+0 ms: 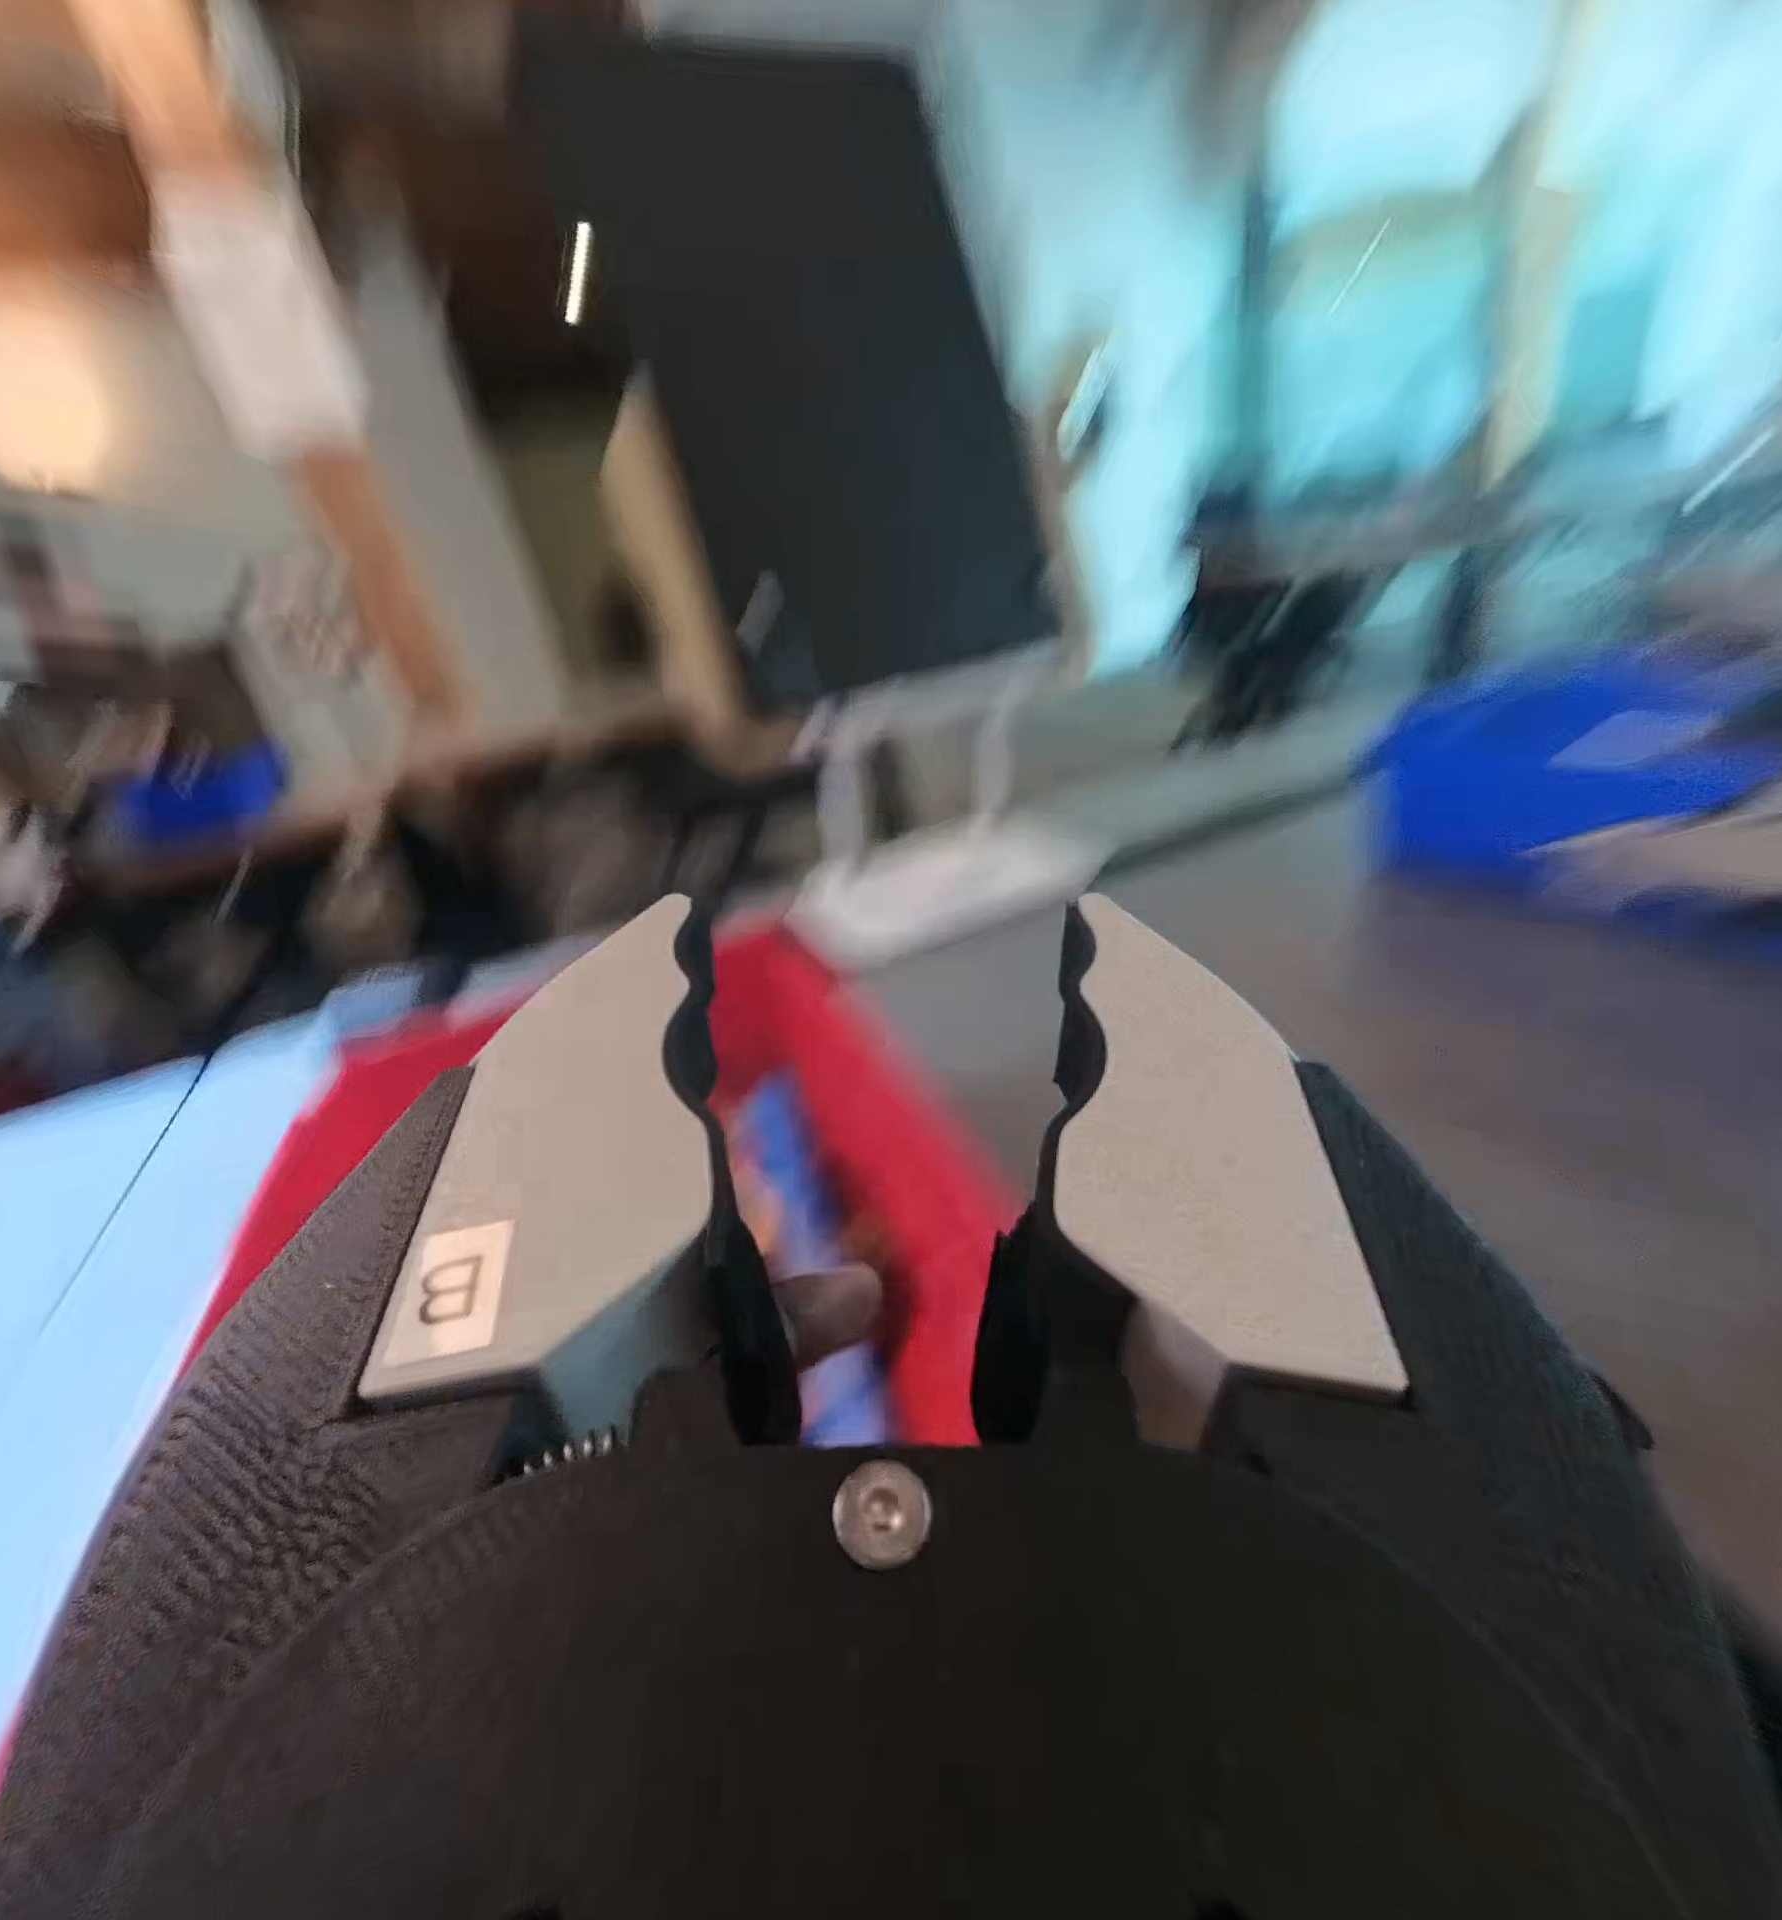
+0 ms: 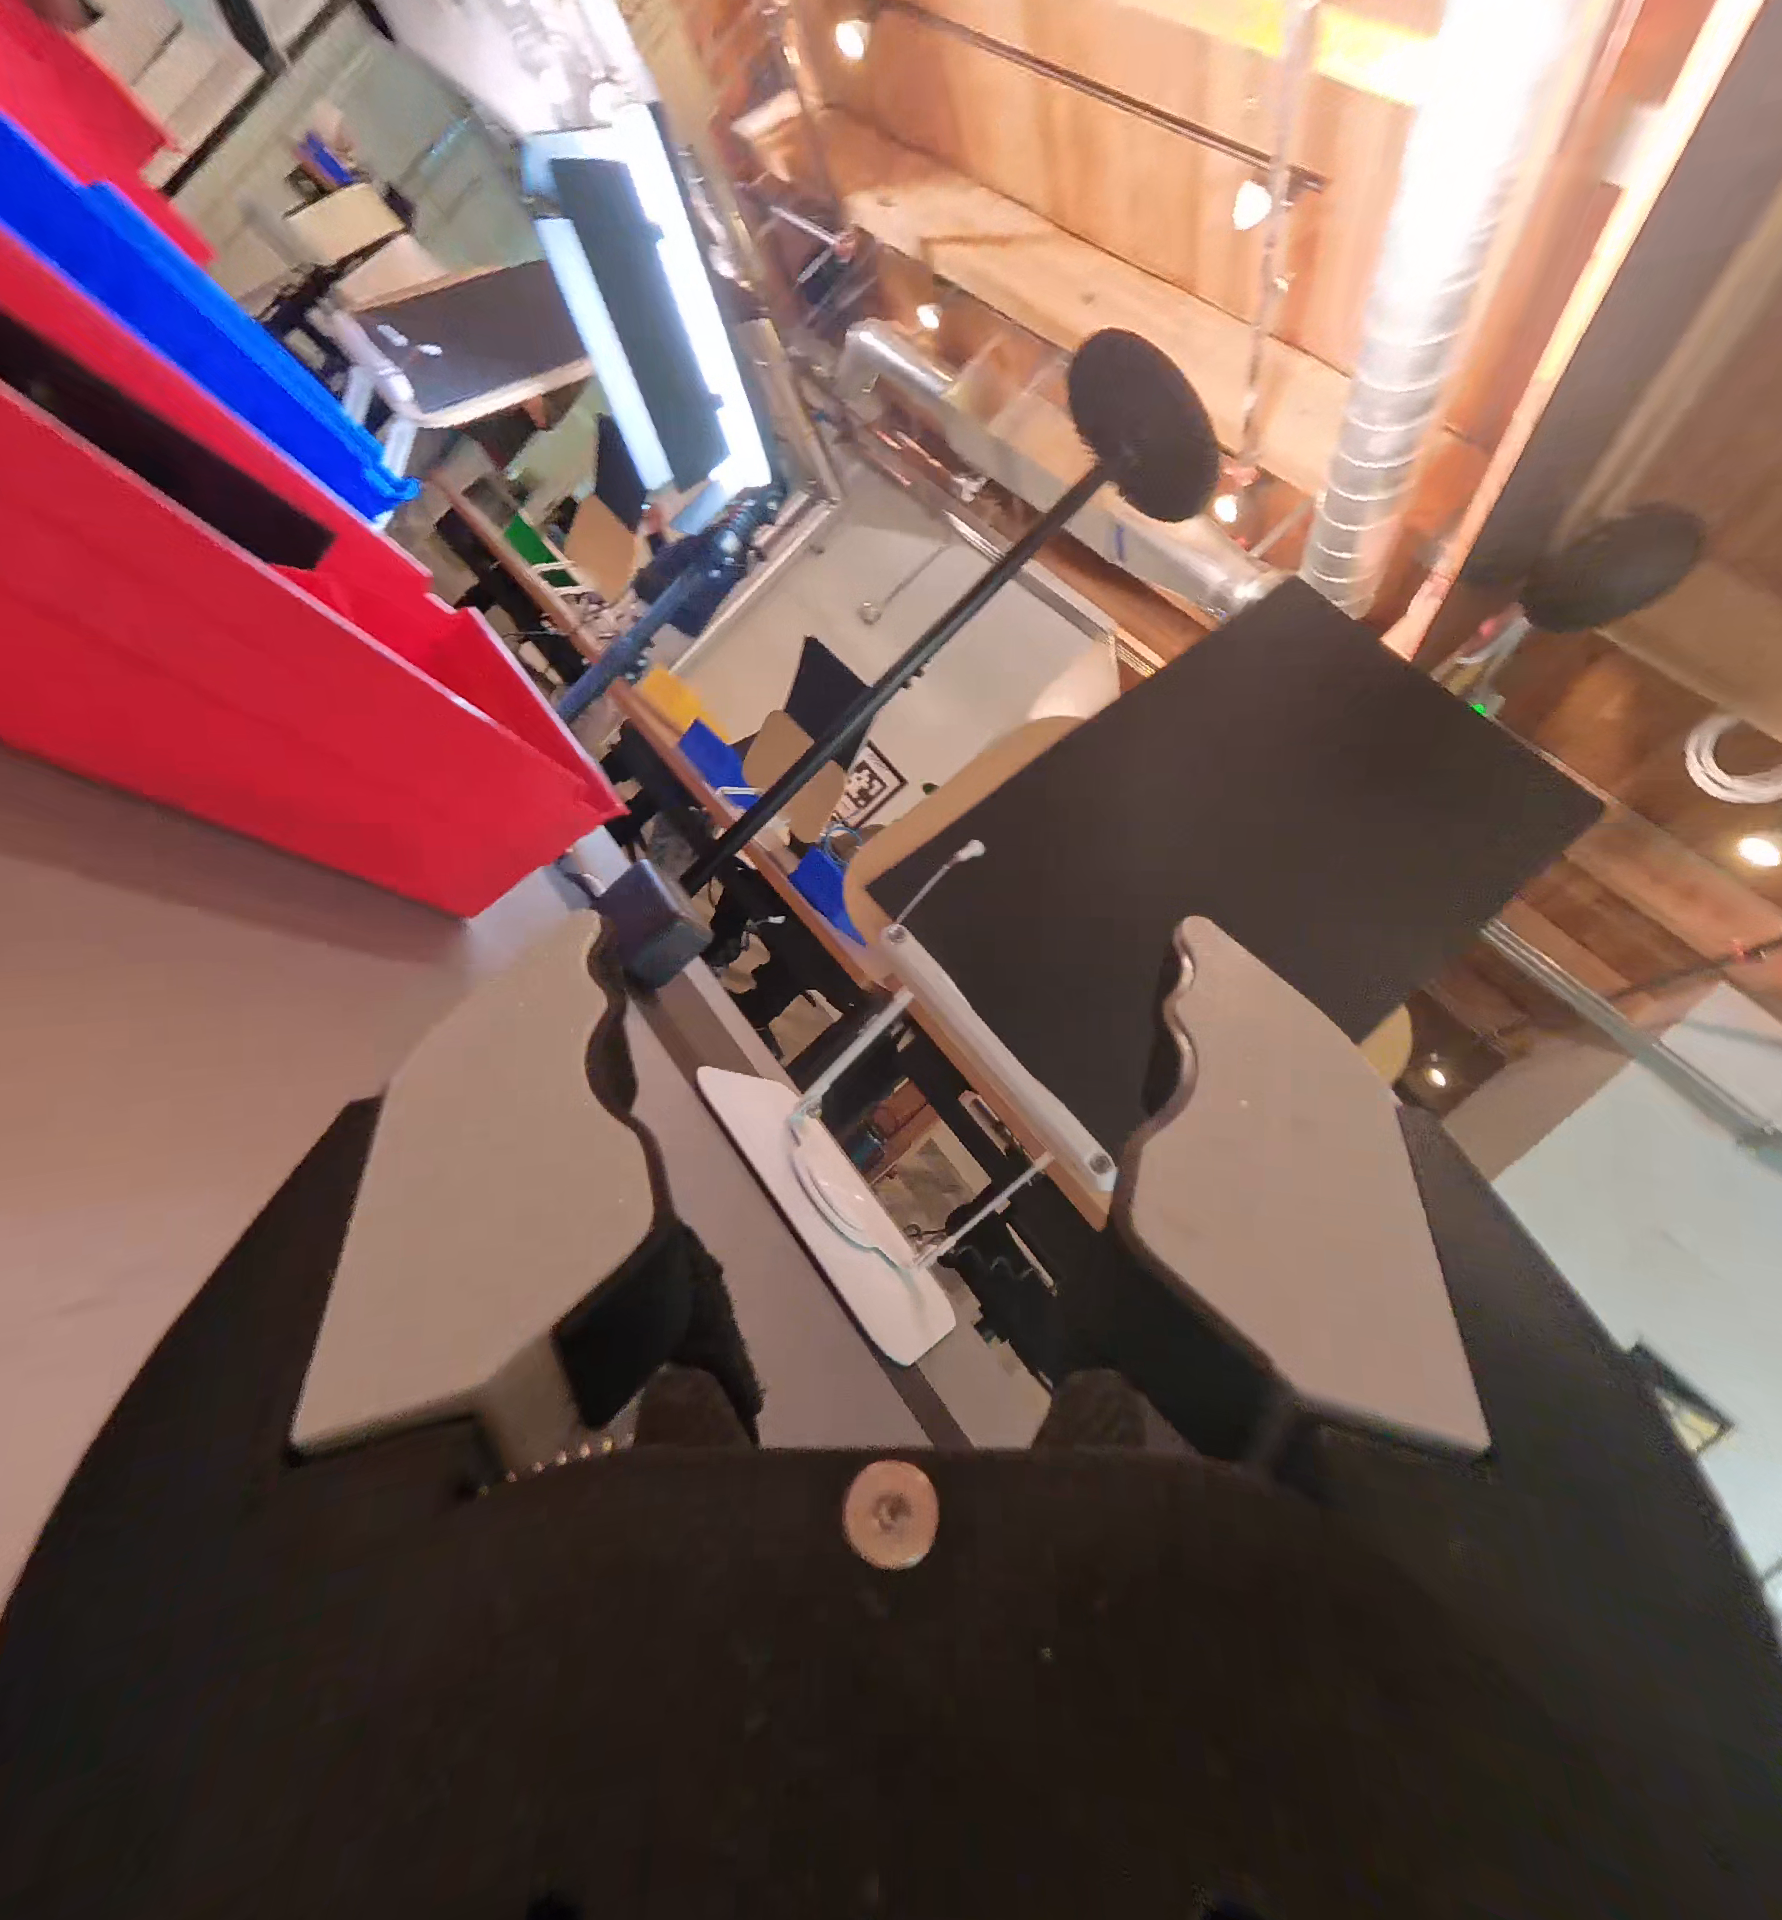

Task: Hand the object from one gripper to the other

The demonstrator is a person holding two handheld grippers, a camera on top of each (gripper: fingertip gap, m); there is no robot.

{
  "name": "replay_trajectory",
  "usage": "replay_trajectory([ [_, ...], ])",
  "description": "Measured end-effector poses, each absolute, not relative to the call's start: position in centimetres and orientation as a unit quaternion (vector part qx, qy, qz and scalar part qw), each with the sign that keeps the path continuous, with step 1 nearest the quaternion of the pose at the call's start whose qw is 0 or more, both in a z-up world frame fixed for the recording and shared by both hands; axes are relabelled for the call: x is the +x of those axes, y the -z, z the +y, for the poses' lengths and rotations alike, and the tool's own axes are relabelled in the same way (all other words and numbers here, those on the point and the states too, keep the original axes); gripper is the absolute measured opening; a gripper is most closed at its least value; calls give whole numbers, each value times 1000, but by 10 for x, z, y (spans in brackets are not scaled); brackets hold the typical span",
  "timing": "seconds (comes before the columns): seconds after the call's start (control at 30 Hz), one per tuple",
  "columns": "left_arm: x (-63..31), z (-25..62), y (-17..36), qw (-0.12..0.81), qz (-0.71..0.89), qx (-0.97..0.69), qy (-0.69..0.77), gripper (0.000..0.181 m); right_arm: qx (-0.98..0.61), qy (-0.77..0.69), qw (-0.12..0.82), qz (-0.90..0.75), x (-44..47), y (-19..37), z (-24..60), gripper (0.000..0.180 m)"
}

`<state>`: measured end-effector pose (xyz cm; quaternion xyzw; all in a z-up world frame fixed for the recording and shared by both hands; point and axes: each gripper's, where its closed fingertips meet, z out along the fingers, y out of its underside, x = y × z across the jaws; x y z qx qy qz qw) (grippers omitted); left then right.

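My left gripper is open and holds nothing. It hangs above a red bin whose blurred blue and orange contents show between the fingers; I cannot tell what they are. The left wrist view is smeared by motion. My right gripper is open wide and empty, rolled onto its side low over the grey table. A red bin stands to its left in the right wrist view. Neither gripper shows in the other's view.
A blue bin stands behind the red one; a blue bin also shows at the right of the left wrist view. A white stand with a black panel sits at the table's far edge. A light blue sheet lies left of the bin.
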<state>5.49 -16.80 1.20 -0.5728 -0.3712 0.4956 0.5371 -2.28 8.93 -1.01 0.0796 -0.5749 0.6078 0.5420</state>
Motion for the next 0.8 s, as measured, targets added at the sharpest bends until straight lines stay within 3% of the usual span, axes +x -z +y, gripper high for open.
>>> replay_trajectory([
  [0.17, -11, -254, 83, 305, -558, -657, -406, 64, 97, -608, 528, -585, -15, 18, 80, 95],
  [0.27, -30, -275, 111, 244, -585, -662, -400, 63, 77, -620, 514, -588, -20, 17, 84, 93],
  [0.43, -42, -282, 140, 212, -617, -665, -364, 51, 59, -628, 503, -590, -24, 17, 89, 92],
  [0.63, -43, -282, 151, 183, -619, -683, -342, 6, 78, -615, 507, -599, -20, 21, 83, 91],
  [0.8, -40, -283, 115, 251, -605, -635, -410, 6, 84, -599, 508, -613, -21, 29, 80, 89],
])
